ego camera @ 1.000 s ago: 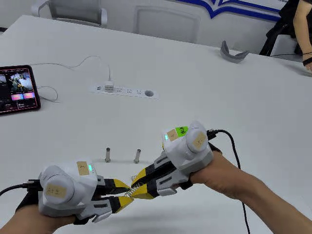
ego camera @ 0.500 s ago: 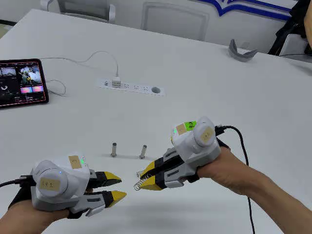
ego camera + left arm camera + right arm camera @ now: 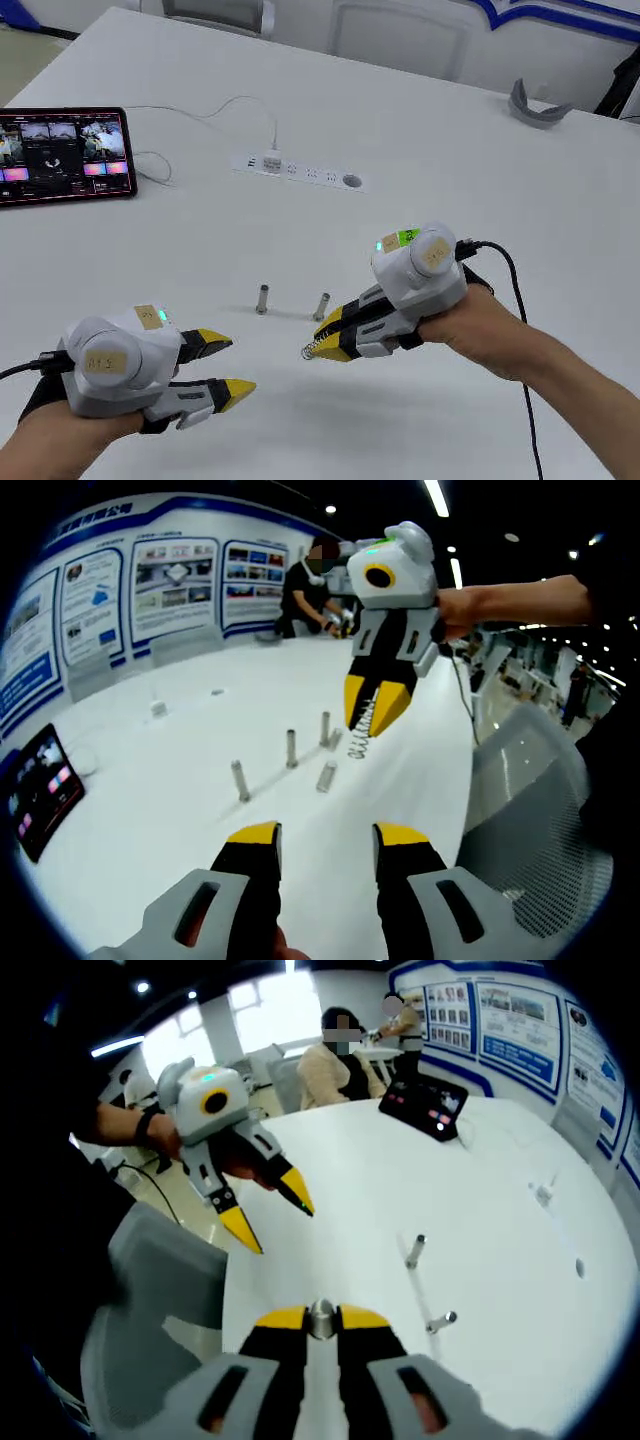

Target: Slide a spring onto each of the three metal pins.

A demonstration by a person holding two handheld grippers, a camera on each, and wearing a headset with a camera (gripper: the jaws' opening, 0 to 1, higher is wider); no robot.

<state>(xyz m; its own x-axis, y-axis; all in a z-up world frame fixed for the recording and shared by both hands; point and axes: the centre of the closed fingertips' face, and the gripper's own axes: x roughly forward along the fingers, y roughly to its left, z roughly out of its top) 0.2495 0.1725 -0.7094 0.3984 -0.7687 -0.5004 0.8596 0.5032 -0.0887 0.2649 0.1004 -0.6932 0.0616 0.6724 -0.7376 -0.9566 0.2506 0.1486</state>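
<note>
Two short metal pins [image 3: 263, 298] [image 3: 322, 305] stand upright on the white table [image 3: 420, 150]. My right gripper [image 3: 330, 340] is shut on a small coil spring [image 3: 312, 348], which sticks out of its yellow tips just below and in front of the right-hand pin. The left gripper view shows that spring [image 3: 360, 735] hanging from the right gripper [image 3: 378, 695] close to a row of pins [image 3: 291, 748]. My left gripper [image 3: 232, 365] is open and holds nothing, low at the left, apart from the spring. From the right gripper view, the spring's end [image 3: 321, 1310] sits between the jaws.
A lit tablet [image 3: 60, 155] lies at the far left with a cable running to a white power strip [image 3: 300, 170]. A grey curved object [image 3: 540, 105] rests at the back right. A grey mesh chair [image 3: 560, 810] stands beside the table. People are in the background.
The two grippers were together at the spring; now the left one is open and has drawn back to the left. The right one keeps the spring and has moved closer to the pins.
</note>
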